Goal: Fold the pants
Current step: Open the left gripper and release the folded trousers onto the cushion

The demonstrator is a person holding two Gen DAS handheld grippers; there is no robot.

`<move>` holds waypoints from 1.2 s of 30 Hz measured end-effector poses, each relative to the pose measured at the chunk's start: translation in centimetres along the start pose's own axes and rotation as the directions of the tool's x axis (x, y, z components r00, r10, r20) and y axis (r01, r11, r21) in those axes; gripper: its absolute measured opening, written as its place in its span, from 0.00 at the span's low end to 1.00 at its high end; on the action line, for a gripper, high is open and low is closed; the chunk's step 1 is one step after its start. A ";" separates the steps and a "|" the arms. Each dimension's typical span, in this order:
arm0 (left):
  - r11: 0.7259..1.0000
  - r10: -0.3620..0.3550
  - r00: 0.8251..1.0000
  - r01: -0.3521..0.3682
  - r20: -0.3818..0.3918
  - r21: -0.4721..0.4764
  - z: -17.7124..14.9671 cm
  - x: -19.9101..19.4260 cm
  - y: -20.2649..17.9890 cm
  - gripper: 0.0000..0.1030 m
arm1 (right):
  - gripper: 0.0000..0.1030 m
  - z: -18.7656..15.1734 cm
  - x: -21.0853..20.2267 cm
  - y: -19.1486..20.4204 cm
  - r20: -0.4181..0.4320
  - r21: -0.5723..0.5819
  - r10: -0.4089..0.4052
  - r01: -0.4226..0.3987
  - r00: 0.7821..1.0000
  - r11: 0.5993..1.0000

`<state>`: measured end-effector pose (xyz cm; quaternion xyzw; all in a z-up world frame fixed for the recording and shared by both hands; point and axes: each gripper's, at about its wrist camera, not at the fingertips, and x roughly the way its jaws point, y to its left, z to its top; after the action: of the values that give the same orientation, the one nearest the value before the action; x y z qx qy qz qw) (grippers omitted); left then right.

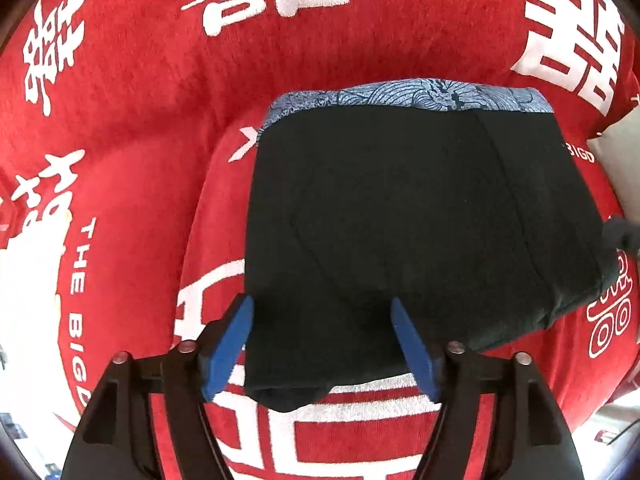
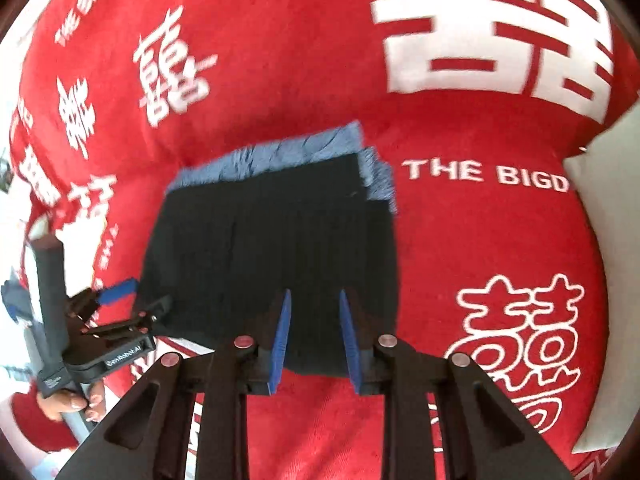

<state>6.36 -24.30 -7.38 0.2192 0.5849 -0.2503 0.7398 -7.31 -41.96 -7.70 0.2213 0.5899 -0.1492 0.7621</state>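
With pants (image 1: 400, 220) folded small on red cloth (image 1: 140, 120): hovering left gripper (image 1: 322, 344) wide, right gripper (image 2: 314, 340) narrow, holding nothing, nearly finishing.

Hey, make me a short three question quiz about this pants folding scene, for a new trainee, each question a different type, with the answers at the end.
1. True or false: the folded black pants with a blue patterned waistband lie on the red cloth with white lettering.
2. Multiple choice: the left gripper with blue pads is A) clamped on the waistband, B) open over the pants' near edge, C) out of view.
3. Fill in: English words printed on the cloth begin "THE ____".

Key: 1 true. 2 B. 3 BIGD; the right wrist view cuts off the rest.
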 end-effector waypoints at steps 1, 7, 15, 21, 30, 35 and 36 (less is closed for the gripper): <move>1.000 -0.003 1.000 0.003 -0.008 -0.009 0.1 0.4 0.1 0.80 | 0.27 -0.3 0.8 0.0 -0.019 -0.012 -0.023 0.022 1.000 1.000; 0.998 -0.041 0.999 0.040 -0.033 -0.041 0.4 1.0 0.9 0.83 | 0.28 -1.8 3.0 -0.8 -0.044 0.020 -0.050 0.051 0.998 0.999; 0.999 -0.019 0.996 0.015 -0.086 -0.043 0.8 0.5 0.9 0.84 | 0.40 -2.5 2.7 -1.3 -0.057 0.057 -0.090 0.093 0.994 0.994; 1.000 -0.001 0.994 -0.002 -0.111 -0.028 0.7 -0.2 1.0 0.84 | 0.49 -2.9 2.5 -1.2 -0.074 0.088 -0.113 0.119 0.991 0.989; 1.000 0.000 0.993 0.000 -0.120 -0.004 0.3 -1.2 1.2 0.84 | 0.62 -4.2 1.2 -0.6 -0.089 0.118 -0.144 0.154 0.985 0.981; 1.000 0.002 0.992 0.001 -0.126 0.021 0.0 -1.8 1.6 0.84 | 0.65 -5.9 0.7 -0.1 -0.114 0.127 -0.170 0.184 0.979 0.975; 1.000 0.001 0.992 0.001 -0.126 0.023 -0.1 -2.0 1.7 0.84 | 0.66 -6.3 0.5 0.0 -0.116 0.135 -0.168 0.183 0.979 0.974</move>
<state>7.01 -22.66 -5.43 0.2432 0.6276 -0.2427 0.6987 -12.43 -38.73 -9.49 0.2304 0.6337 -0.2468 0.6960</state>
